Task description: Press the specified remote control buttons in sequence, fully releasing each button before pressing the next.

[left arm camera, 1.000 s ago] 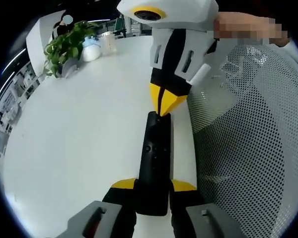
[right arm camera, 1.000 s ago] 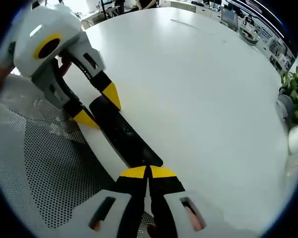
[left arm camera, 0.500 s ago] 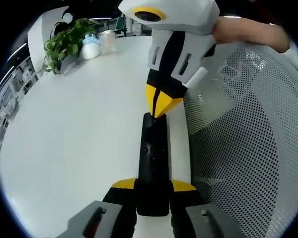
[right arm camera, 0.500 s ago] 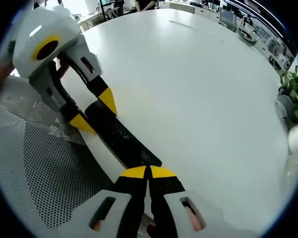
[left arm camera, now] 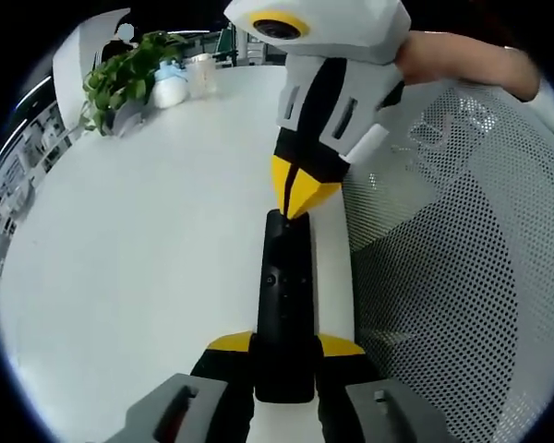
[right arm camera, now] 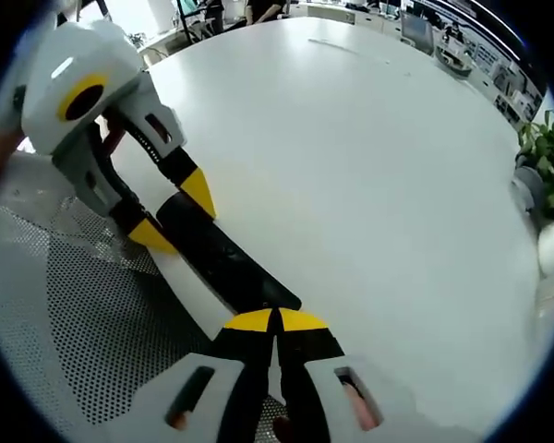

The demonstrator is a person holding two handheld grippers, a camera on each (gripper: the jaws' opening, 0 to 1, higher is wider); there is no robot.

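Observation:
A long black remote [left arm camera: 285,286] lies along the white table's edge [left arm camera: 334,277]. My left gripper [left arm camera: 286,344] is shut on its near end, one yellow tip on each side. My right gripper [left arm camera: 300,197] reaches in from the top, jaws shut together with nothing between them, and its yellow point rests on the remote's far end. In the right gripper view the same remote [right arm camera: 223,261] runs from my right gripper [right arm camera: 273,320] up to the left gripper [right arm camera: 174,213], which clamps its other end.
A grey mesh chair back [left arm camera: 452,277] stands right beside the table's edge, and the chair back [right arm camera: 83,314] is seen again. A potted plant [left arm camera: 120,83] and white containers [left arm camera: 171,88] sit at the far side. The white table top [right arm camera: 369,175] is wide. A hand [left arm camera: 452,60] holds the right gripper.
Both views have shifted a little with the hands. The right gripper's point stays on the remote's end, and the left grip is the same.

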